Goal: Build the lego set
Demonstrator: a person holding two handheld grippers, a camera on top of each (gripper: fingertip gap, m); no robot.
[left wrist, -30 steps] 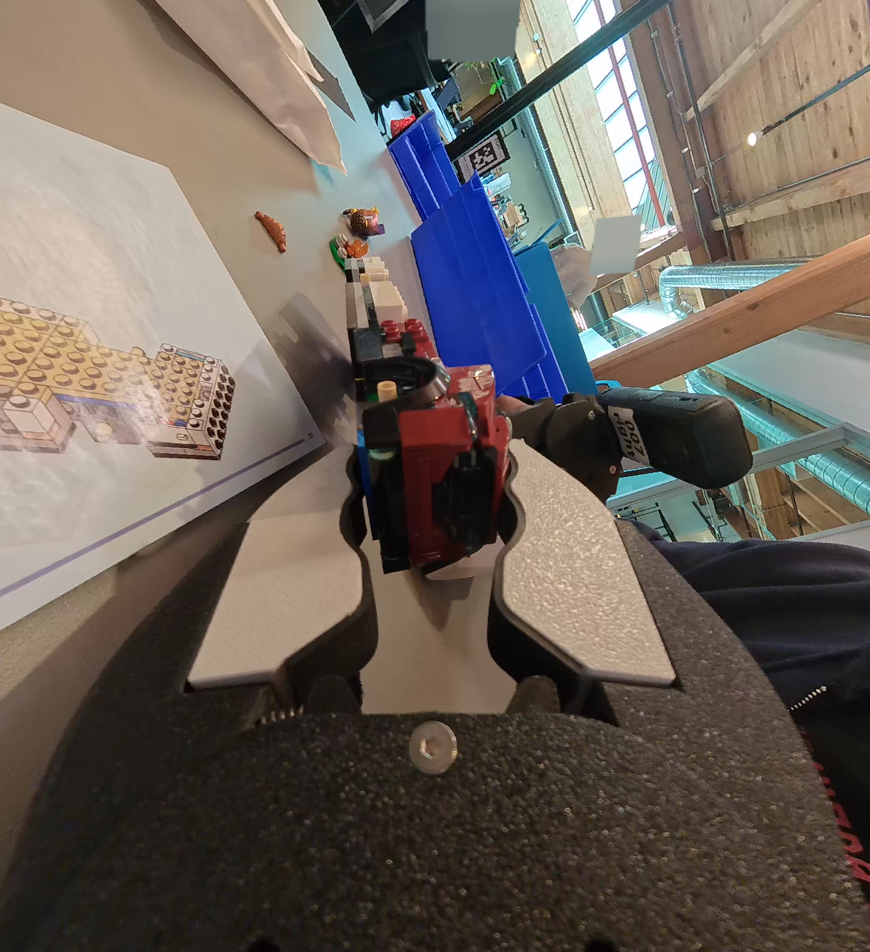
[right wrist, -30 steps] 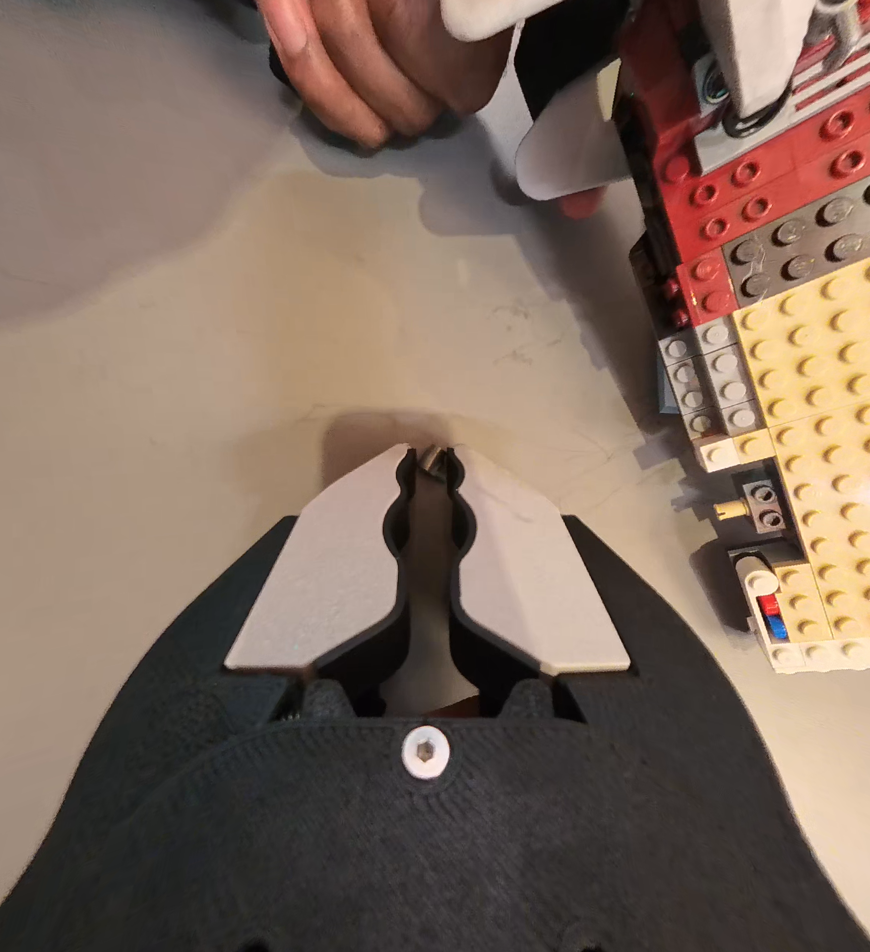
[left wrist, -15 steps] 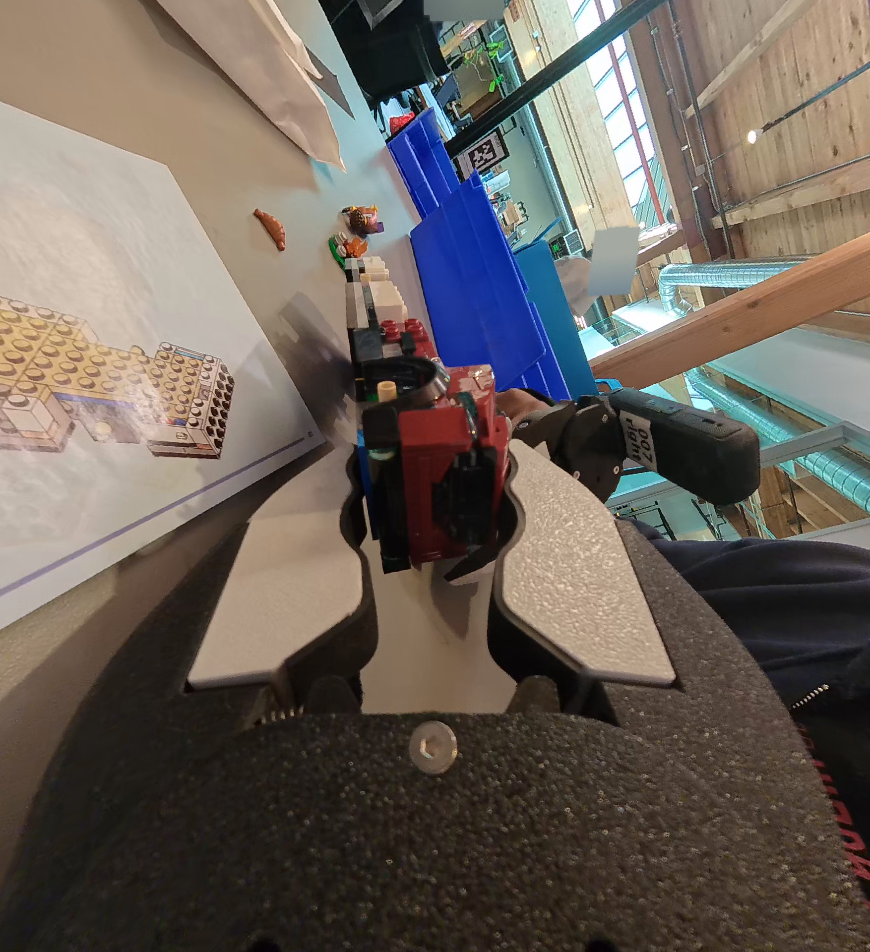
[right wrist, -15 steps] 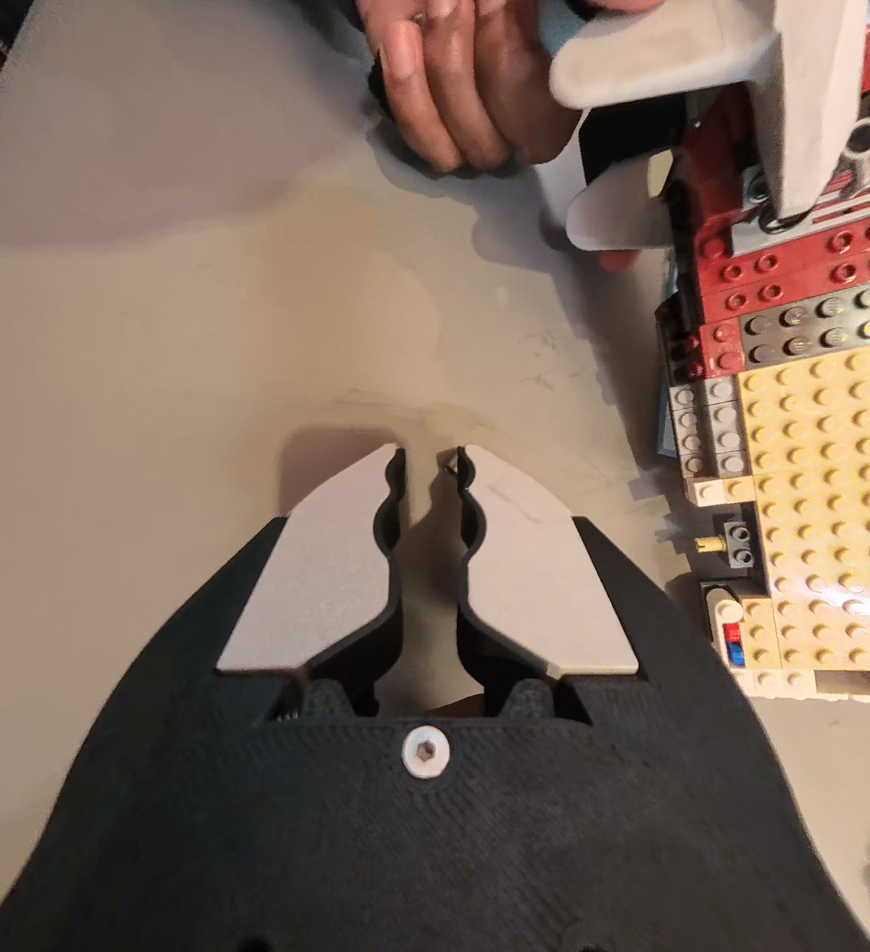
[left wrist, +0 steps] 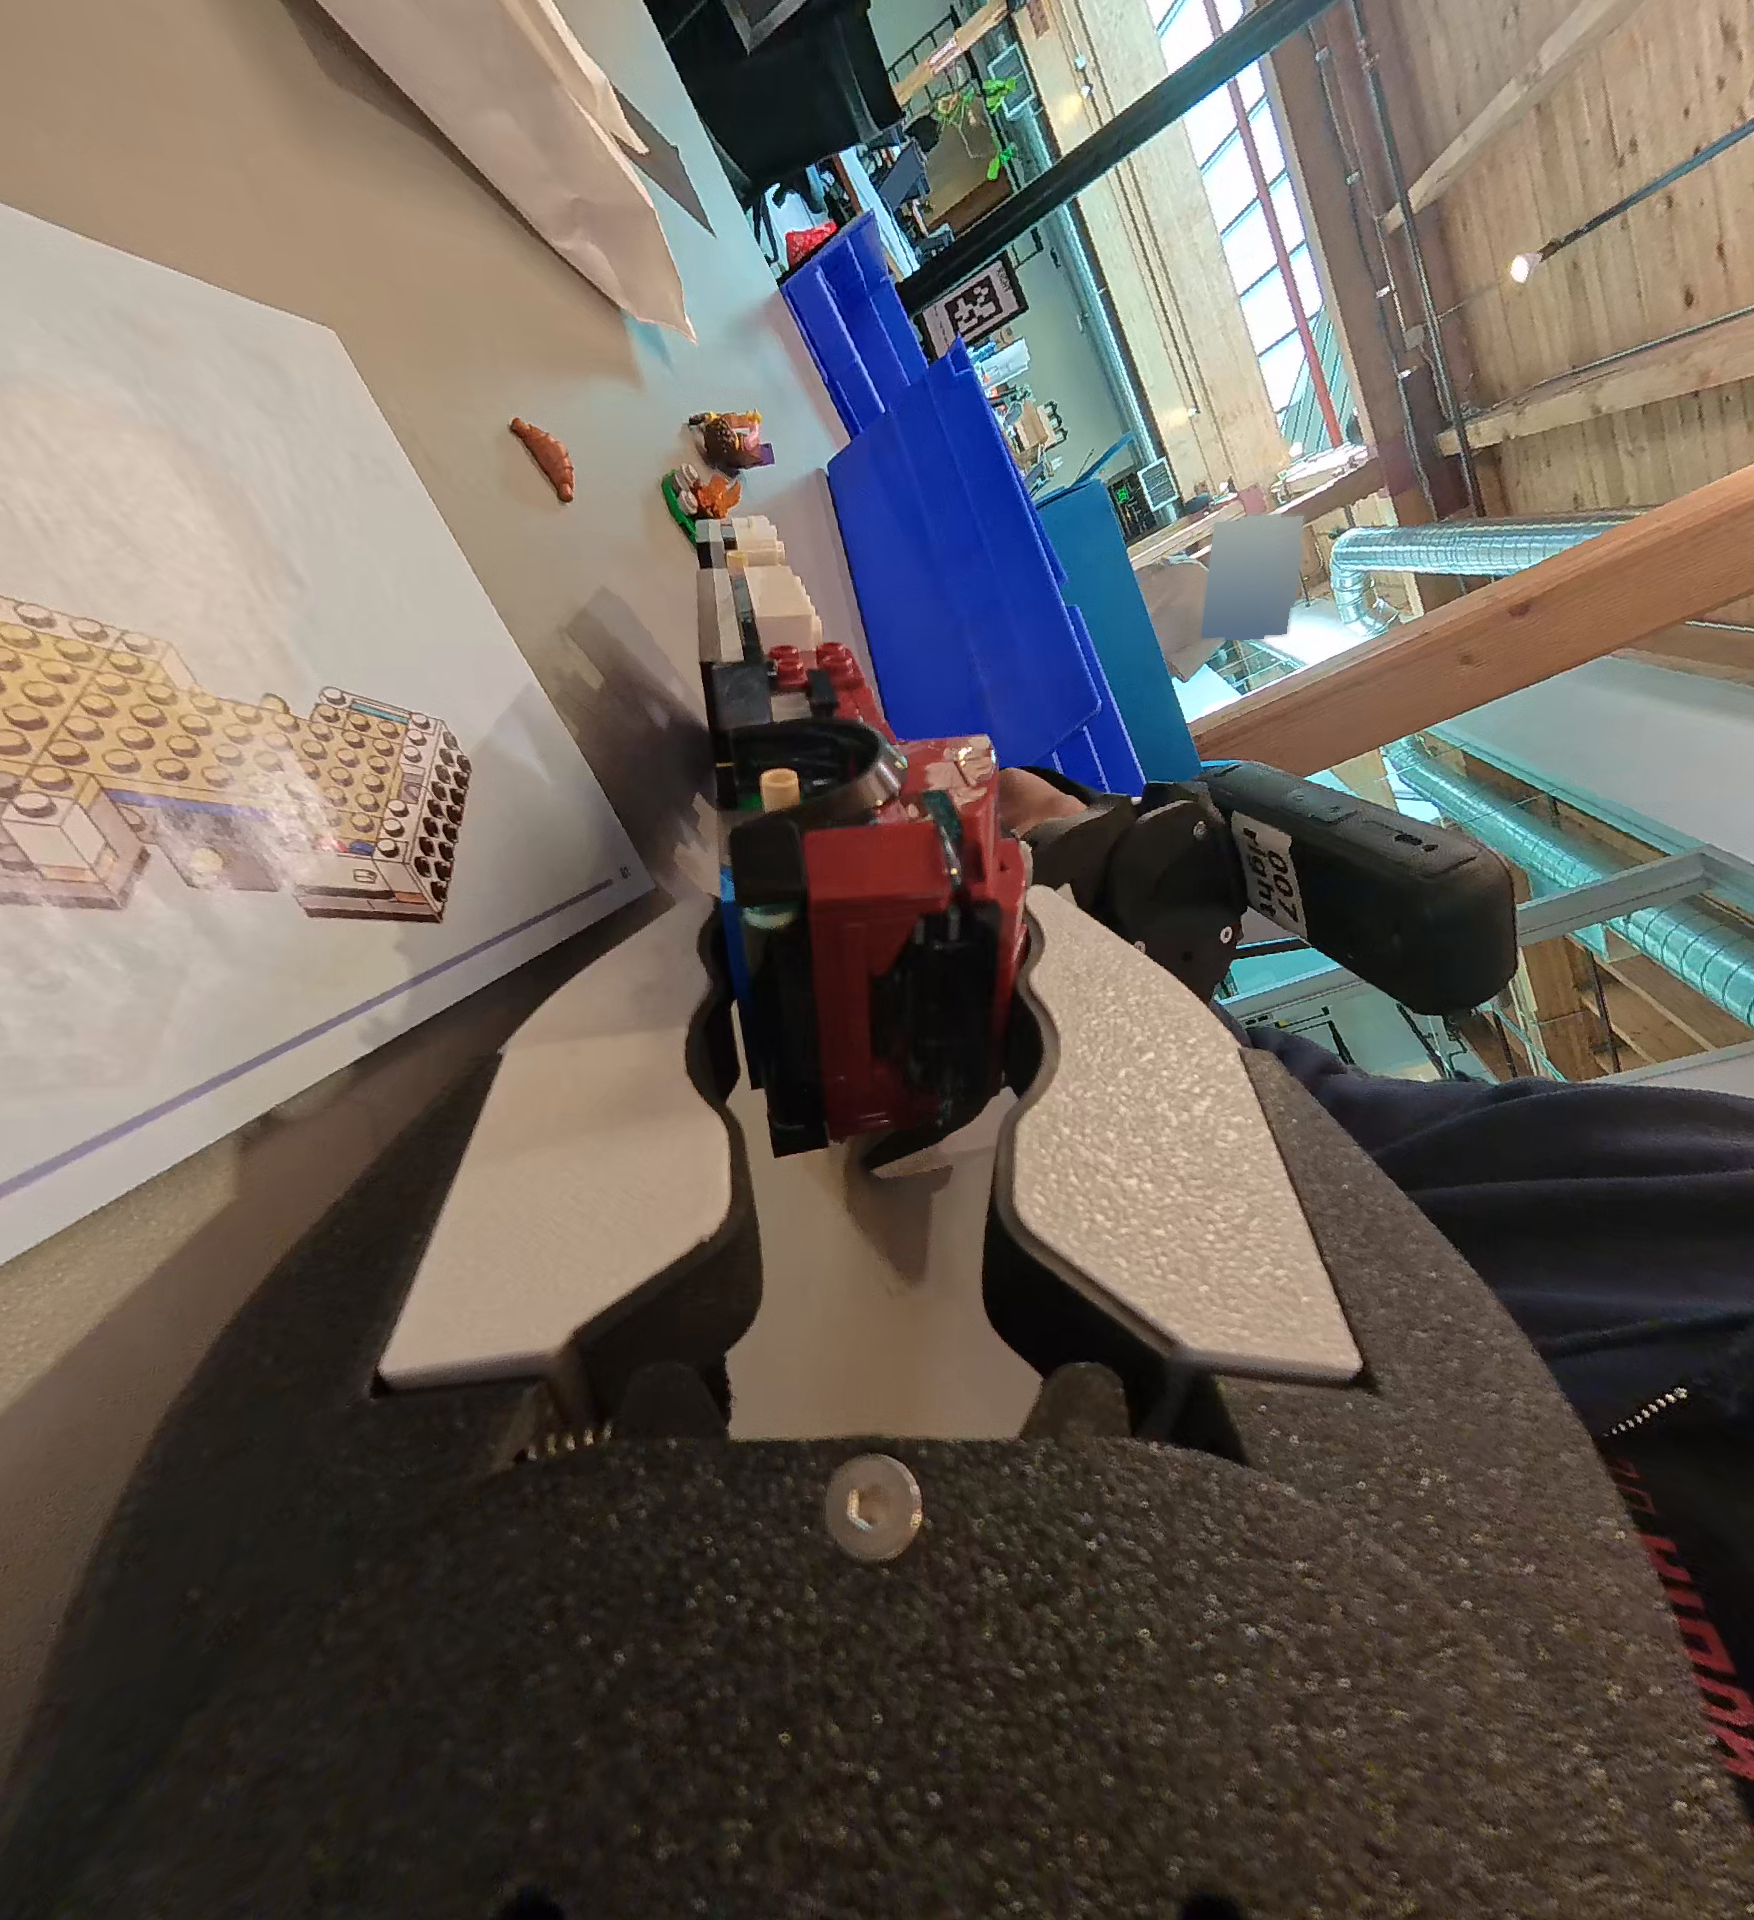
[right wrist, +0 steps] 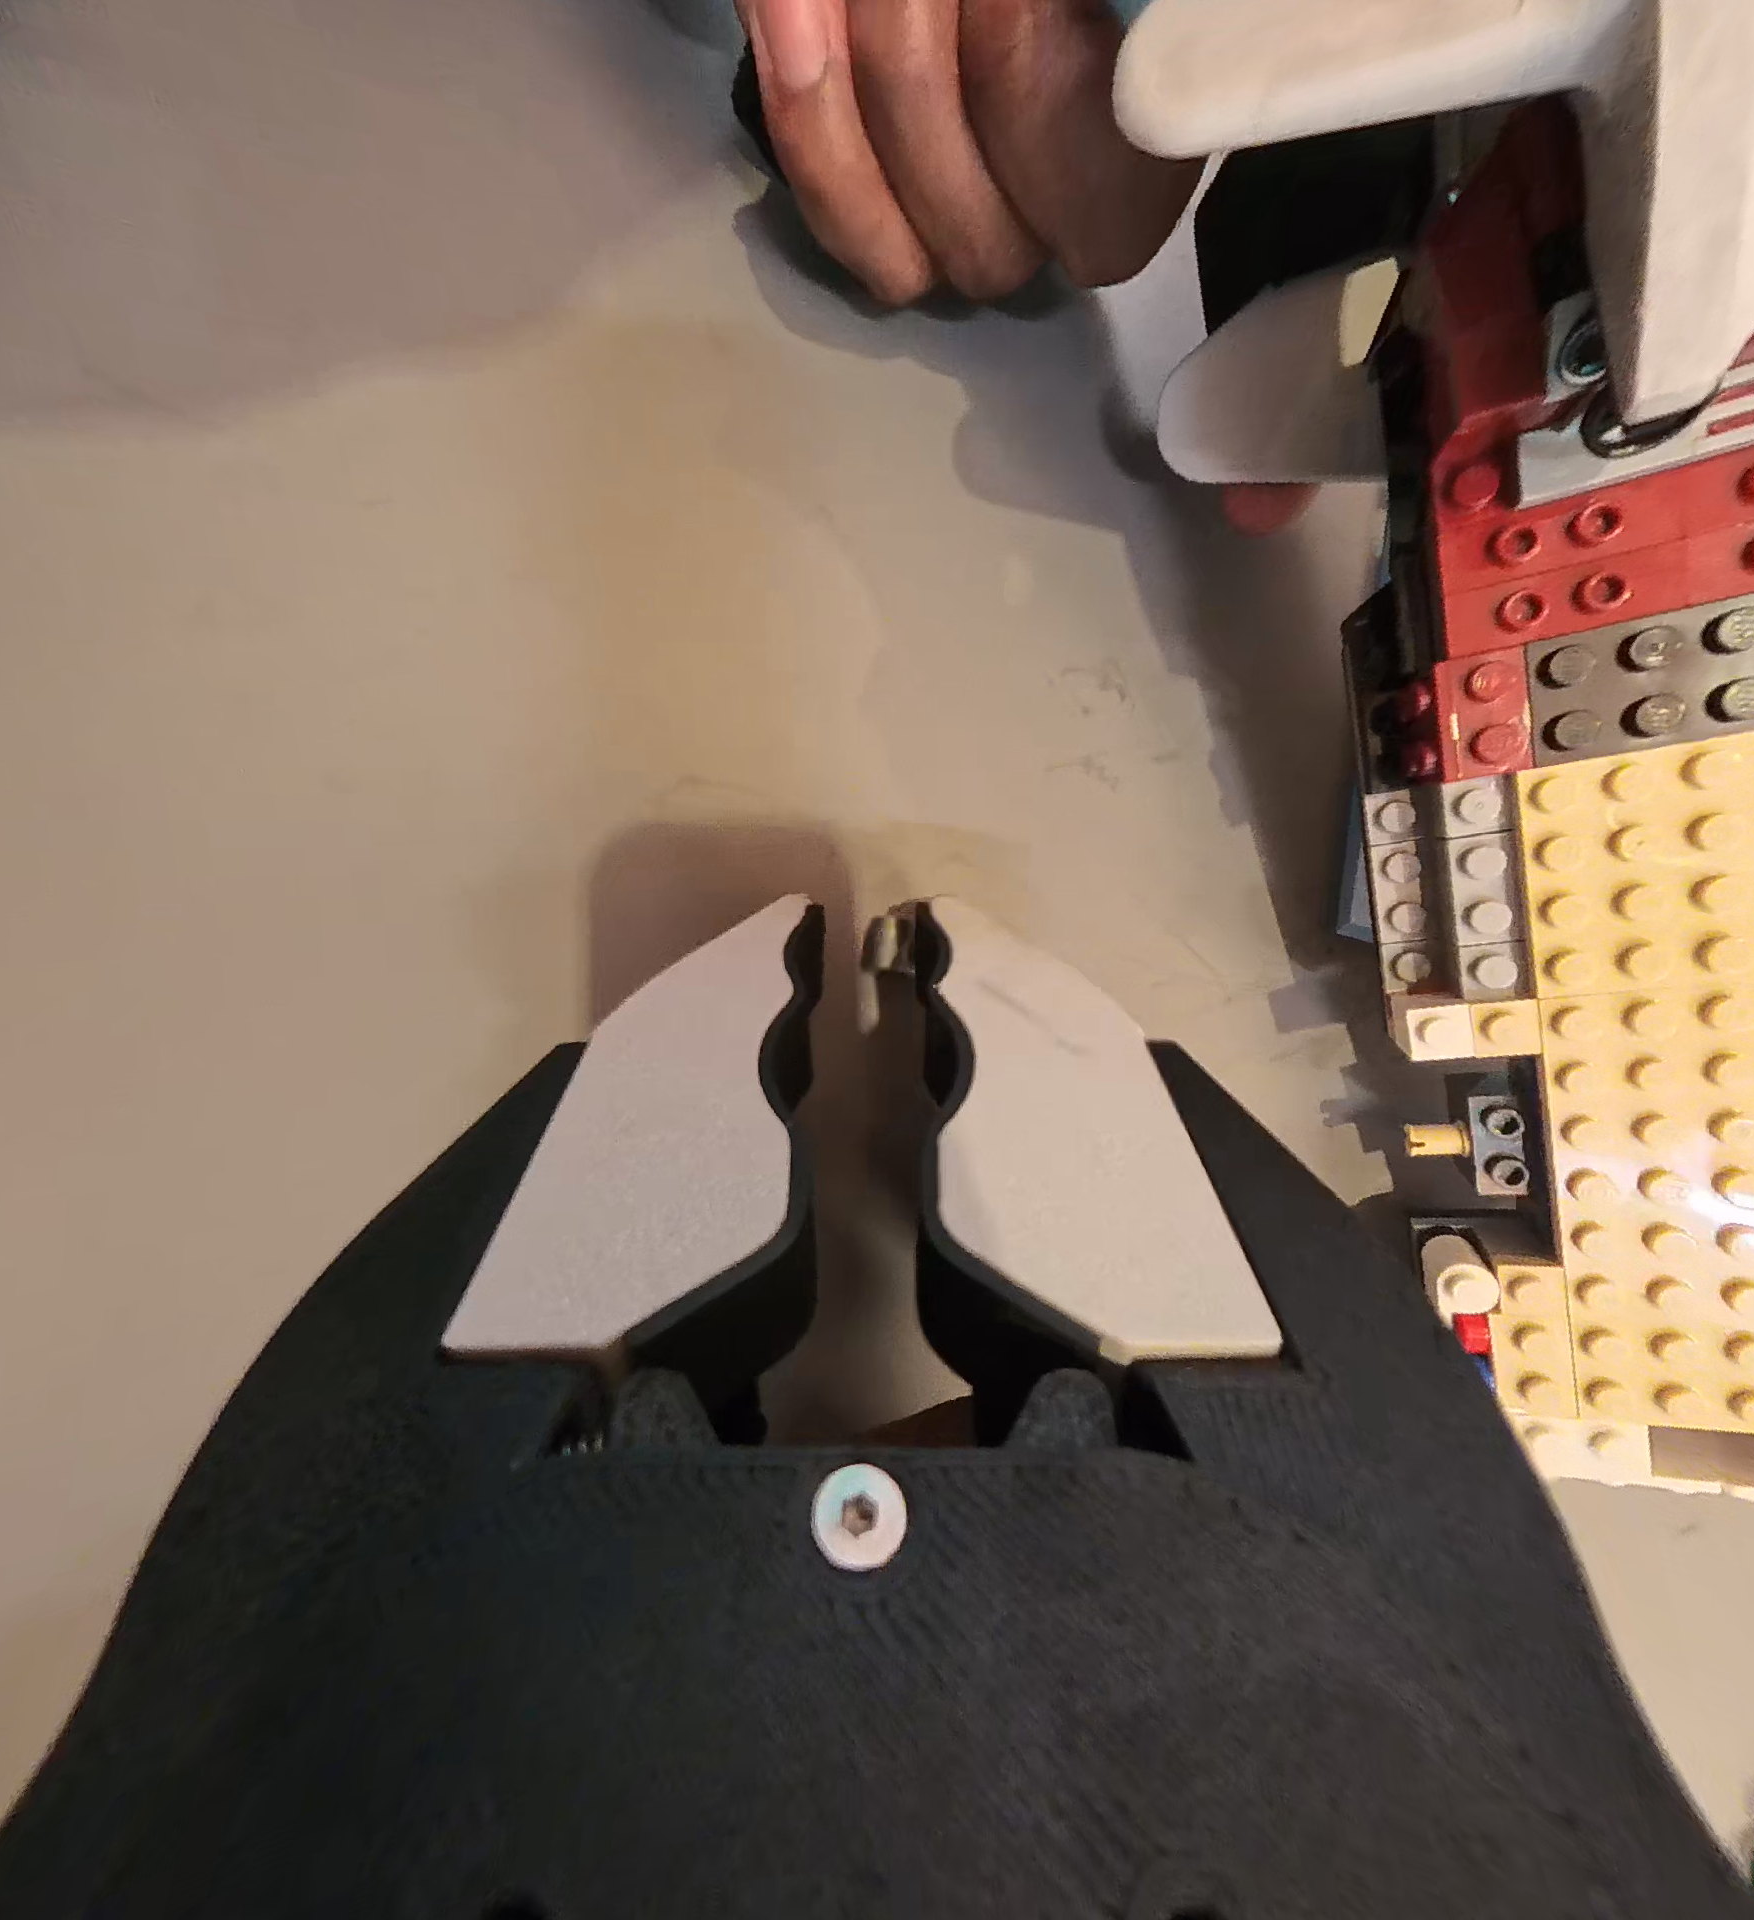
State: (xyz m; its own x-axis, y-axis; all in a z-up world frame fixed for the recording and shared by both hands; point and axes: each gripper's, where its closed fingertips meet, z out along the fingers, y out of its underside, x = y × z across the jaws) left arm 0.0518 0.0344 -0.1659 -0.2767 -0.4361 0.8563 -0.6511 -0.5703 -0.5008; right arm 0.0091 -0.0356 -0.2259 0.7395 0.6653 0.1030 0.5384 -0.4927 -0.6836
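Between the two grey fingers of the left gripper [left wrist: 868, 997] the dark red end of a brick model [left wrist: 883, 935] is clamped, a finger being pressed against each of its flanks, as is also seen from the right wrist view, where one pale finger [right wrist: 1268, 416] lies against the model's side and the other over its top. The model is stretched along the beige table [right wrist: 333, 623], its far part made of tan studded plates [right wrist: 1683, 1039] with grey and white bricks along the edge. Beside the model on the table a printed instruction sheet [left wrist: 177, 520] with a drawing of a tan brick assembly is laid, and farther off a small brown curved piece [left wrist: 544, 457] and a cluster of small coloured pieces [left wrist: 717, 468] are seen, with blue bins [left wrist: 956, 582] behind them. The right gripper [right wrist: 868, 925] is held over a bare stretch of table, well to the side of the model; its fingers stand a little apart, and a small grey piece [right wrist: 888, 951] sits against the inner face of one fingertip while a gap is left between it and the other. A hand [right wrist: 935, 156] rests on the table near the left gripper's fingers.
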